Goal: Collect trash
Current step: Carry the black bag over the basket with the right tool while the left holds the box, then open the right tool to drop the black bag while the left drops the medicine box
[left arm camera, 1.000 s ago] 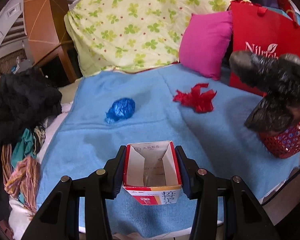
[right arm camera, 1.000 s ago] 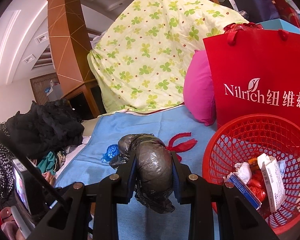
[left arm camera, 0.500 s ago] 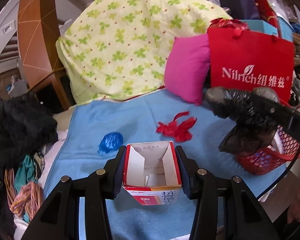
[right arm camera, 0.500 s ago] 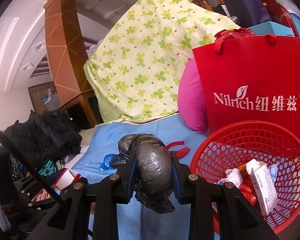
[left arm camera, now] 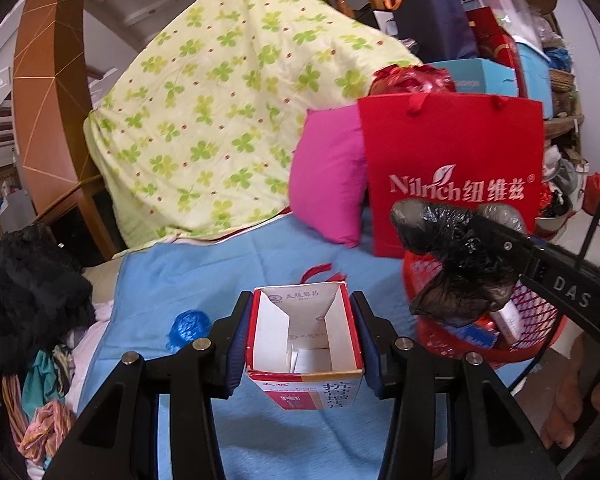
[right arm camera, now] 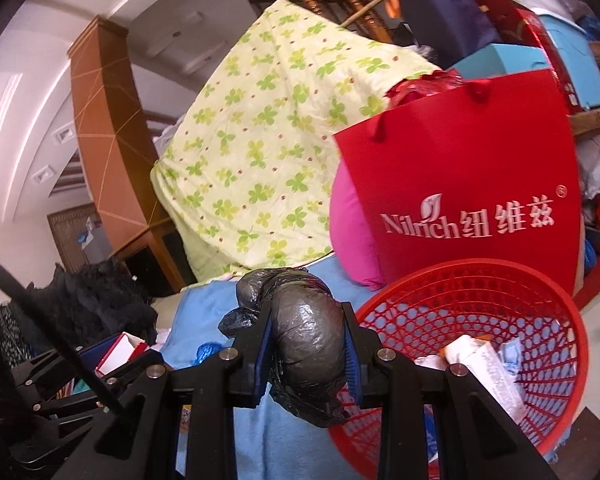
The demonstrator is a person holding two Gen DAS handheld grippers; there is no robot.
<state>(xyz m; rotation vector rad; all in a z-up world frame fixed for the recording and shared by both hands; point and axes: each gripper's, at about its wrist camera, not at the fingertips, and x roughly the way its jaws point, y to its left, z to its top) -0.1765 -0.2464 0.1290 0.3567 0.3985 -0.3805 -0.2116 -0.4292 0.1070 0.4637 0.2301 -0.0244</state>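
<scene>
**A:** Over the blue blanket [left arm camera: 228,276], left gripper [left arm camera: 305,340] is clamped on an open carton [left arm camera: 306,344]. White inside, red trim, top flaps splayed, print on the front panel. Held upright, clear of the bed.

**B:** Right side?

**A:** Right gripper [right arm camera: 306,346] is squeezed tight on a crumpled black plastic bag [right arm camera: 306,340]. Glossy, wadded into a lump, loose tail hanging below the pads. It sits just left of the red mesh basket [right arm camera: 540,280], the tail overlapping the rim.

**B:** Basket contents?

**A:** A white box, crumpled paper, some red scraps. Can't read more.

**B:** Anything loose on the bed?

**A:** Blue crumpled wrapper [left arm camera: 188,326] on the blanket left of the carton. Red scrap [left arm camera: 316,270] just behind the carton, mostly hidden.

**B:** Background?

**A:** Red paper bag [left arm camera: 452,160] upright behind the basket, pink cushion [left arm camera: 328,172] touching its left side, clover-print quilt [left arm camera: 220,120] heaped behind.
</scene>
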